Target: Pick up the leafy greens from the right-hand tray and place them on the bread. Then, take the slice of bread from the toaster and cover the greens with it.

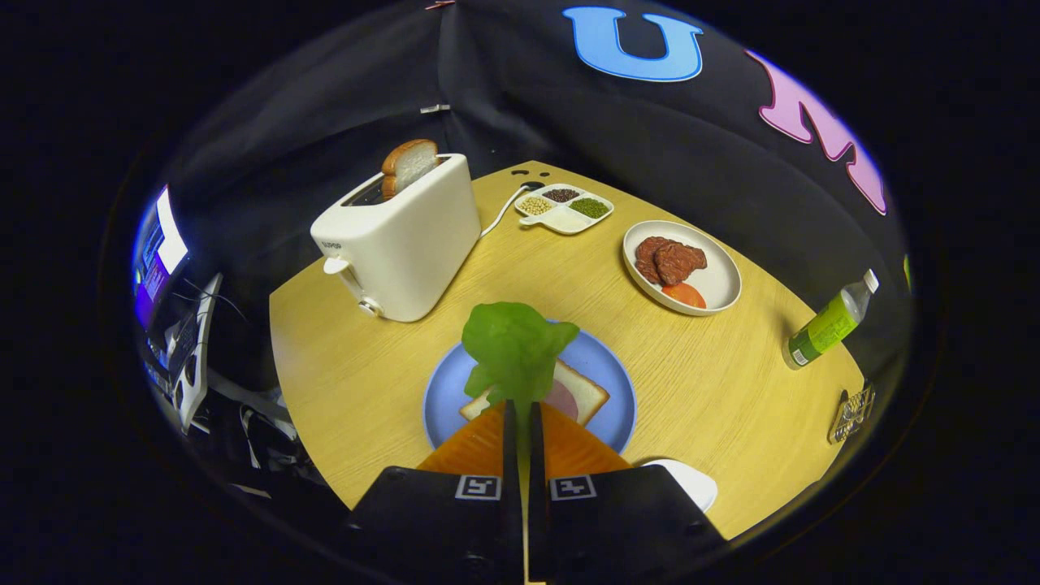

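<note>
My gripper (520, 406) is shut on the leafy greens (513, 349), which stick up from between the fingertips. Below and just beyond them lies a slice of bread (587, 392) with a pink slice of ham (561, 398) on it, on a blue plate (605, 361). The greens hang above the bread's left part and hide some of it. Farther off to the left stands a white toaster (402, 240) with a bread slice (409, 165) poking out of its slot.
A white plate (719, 280) with meat pieces (668, 260) and a tomato slice (685, 295) sits beyond to the right. A divided dish (565, 208) of beans lies at the table's far edge. A green-labelled bottle (829, 323) stands far right. A white dish (691, 481) edge shows by the right finger.
</note>
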### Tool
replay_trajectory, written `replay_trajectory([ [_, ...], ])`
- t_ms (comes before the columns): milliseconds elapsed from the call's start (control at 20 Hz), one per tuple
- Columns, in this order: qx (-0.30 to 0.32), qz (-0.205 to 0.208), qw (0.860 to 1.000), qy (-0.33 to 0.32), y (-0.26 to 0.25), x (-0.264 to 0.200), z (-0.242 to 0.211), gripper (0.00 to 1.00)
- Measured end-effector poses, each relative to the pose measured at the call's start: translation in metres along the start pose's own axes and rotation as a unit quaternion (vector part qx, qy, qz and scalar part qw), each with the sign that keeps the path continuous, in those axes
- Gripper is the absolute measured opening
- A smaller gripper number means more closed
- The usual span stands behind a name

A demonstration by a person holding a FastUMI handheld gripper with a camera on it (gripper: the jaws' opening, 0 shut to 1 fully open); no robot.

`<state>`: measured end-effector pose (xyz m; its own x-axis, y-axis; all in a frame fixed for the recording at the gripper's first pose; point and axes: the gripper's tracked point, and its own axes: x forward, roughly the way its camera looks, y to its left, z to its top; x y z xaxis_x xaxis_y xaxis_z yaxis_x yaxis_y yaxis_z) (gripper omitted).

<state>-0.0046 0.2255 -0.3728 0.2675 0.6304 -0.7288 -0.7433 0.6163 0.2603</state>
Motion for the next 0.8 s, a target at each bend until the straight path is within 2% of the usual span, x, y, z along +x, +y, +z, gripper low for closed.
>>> replay_trajectory([
  [50, -0.001, -0.008, 1.0, 0.002, -0.003, 0.003, -0.001, 0.08],
  [250, 0.0, -0.023, 1.0, 0.006, -0.009, 0.007, -0.003, 0.66],
  [300, -0.001, -0.024, 1.0, 0.004, -0.009, 0.007, -0.002, 0.78],
  [550, 0.011, -0.022, 0.999, -0.023, 0.0, -0.009, 0.015, 0.76],
  [800, 0.014, -0.016, 0.996, -0.09, 0.025, -0.037, 0.08, 0.75],
])
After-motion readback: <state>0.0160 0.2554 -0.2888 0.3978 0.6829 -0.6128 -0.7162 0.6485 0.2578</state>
